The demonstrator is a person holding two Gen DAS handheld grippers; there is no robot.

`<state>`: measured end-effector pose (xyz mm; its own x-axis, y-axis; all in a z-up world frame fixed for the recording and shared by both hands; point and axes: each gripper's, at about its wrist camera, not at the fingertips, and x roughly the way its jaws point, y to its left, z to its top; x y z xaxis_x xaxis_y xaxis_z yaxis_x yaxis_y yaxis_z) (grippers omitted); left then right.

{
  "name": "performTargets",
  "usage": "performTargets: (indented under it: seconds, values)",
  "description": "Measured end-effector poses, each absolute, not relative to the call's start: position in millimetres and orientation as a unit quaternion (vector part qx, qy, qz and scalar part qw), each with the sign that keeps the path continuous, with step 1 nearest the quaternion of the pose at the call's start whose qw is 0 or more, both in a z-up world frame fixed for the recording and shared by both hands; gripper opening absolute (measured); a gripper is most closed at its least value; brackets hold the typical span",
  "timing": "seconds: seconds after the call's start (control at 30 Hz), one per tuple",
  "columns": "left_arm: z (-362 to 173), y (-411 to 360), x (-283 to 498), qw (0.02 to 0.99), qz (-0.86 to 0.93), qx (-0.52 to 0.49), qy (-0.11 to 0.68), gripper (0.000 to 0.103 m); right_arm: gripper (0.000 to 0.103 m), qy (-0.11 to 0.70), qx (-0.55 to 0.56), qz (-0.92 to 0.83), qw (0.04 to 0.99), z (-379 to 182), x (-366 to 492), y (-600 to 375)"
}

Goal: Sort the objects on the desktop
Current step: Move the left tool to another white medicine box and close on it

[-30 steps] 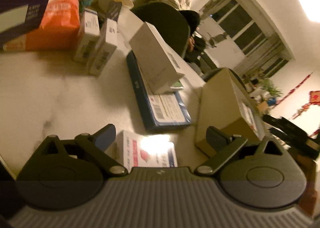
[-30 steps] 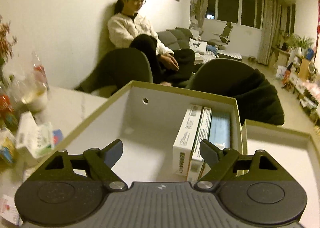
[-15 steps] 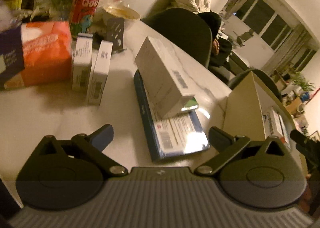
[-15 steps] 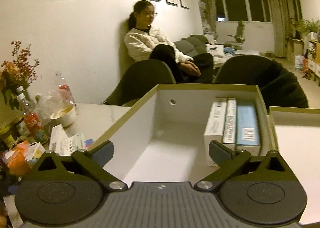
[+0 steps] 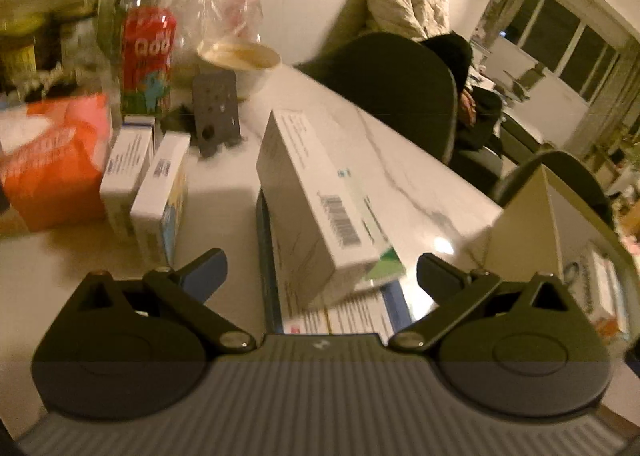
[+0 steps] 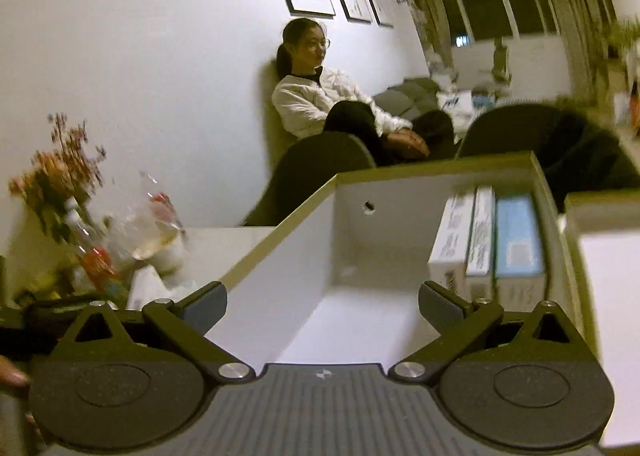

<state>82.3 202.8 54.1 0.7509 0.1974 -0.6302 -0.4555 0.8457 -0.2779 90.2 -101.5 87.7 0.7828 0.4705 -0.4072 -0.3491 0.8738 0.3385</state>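
My left gripper [image 5: 320, 274] is open, and a long white carton [image 5: 316, 199] stands right ahead between its fingers, resting on a flat blue-edged box [image 5: 344, 316]. Two small white boxes [image 5: 146, 183] stand upright to the left on the marble table [image 5: 404, 175]. The cardboard storage box [image 5: 532, 211] sits at the right. In the right wrist view my right gripper [image 6: 322, 302] is open and empty above that open storage box [image 6: 332, 256], which holds three upright cartons [image 6: 488, 240] against its right wall.
An orange tissue pack [image 5: 52, 159], a red drink bottle [image 5: 148, 59], a bowl [image 5: 240, 63] and a dark stand [image 5: 216, 111] crowd the table's far left. Dark chairs [image 5: 396, 87] stand behind the table, where a person [image 6: 320, 95] sits by the wall. The box lid [image 6: 608, 296] lies right.
My left gripper has moved forward and levelled out, so the white carton now sits between its fingers. The right gripper has pulled back and risen a little over the storage box.
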Motion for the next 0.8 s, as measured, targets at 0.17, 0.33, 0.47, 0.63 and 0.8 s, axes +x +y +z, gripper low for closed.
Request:
performTargets:
  seconds: [0.17,0.33,0.47,0.63,0.8]
  values:
    - [54.7,190.0,93.7,0.916,0.198,-0.190,0.293,0.090,0.102,0.251,0.146,0.225,0.930,83.1,93.0,-106.2]
    - [51.4,186.9,98.2,0.913,0.209,-0.183,0.298,0.066,0.102,0.254,0.152,0.227,0.928,81.7,92.4,-106.4]
    - [50.9,191.1,92.2,0.914,0.205,-0.197,0.291,0.038,0.102,0.255,0.153,0.228,0.927,82.7,91.2,-105.3]
    - [57.1,202.4,69.6,0.917,0.205,-0.212,0.270,0.027,0.102,0.260,0.153,0.229,0.925,80.5,91.1,-102.3]
    - [62.3,215.9,44.8,0.915,0.194,-0.246,0.255,0.026,0.102,0.262,0.149,0.232,0.925,79.9,89.4,-97.9]
